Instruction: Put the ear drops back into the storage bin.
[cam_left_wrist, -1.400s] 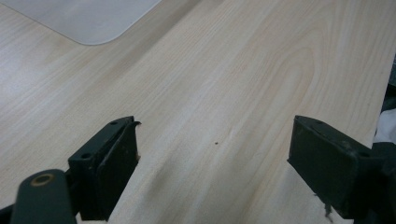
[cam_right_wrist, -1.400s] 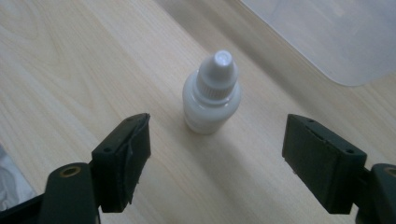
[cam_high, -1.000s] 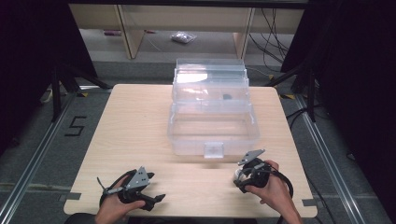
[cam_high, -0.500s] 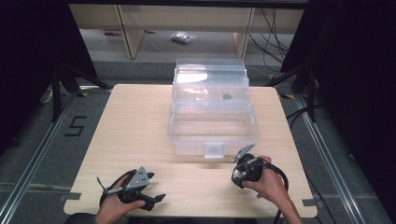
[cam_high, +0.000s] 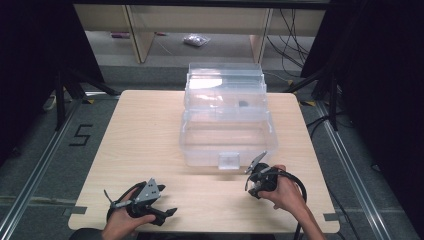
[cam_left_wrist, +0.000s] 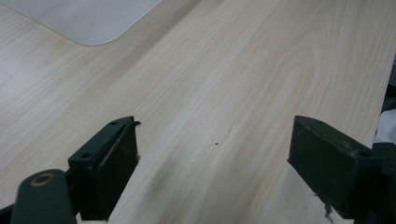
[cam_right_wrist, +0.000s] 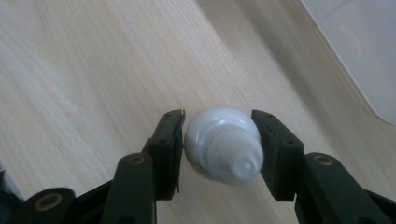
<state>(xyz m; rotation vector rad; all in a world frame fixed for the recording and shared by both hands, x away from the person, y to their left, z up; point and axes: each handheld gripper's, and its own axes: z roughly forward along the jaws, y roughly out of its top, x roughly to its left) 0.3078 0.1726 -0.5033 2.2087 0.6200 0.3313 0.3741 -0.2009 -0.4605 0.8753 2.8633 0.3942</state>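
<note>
White bottle (cam_right_wrist: 224, 147) is sitting between my right gripper's (cam_right_wrist: 218, 144) jaws, which have just been closing and are now pinching it above the table (cam_right_wrist: 93, 70), near the clear box (cam_high: 227, 125). Left gripper (cam_left_wrist: 212, 154) is gaping empty. The rounded bottle could squirt free. The high view is hiding it behind my hand.

Table (cam_high: 150, 130) pale matt wood grain; box (cam_high: 225, 135) clear glossy plastic; white bottle (cam_right_wrist: 223, 144) smooth plastic, ribbed cap.
</note>
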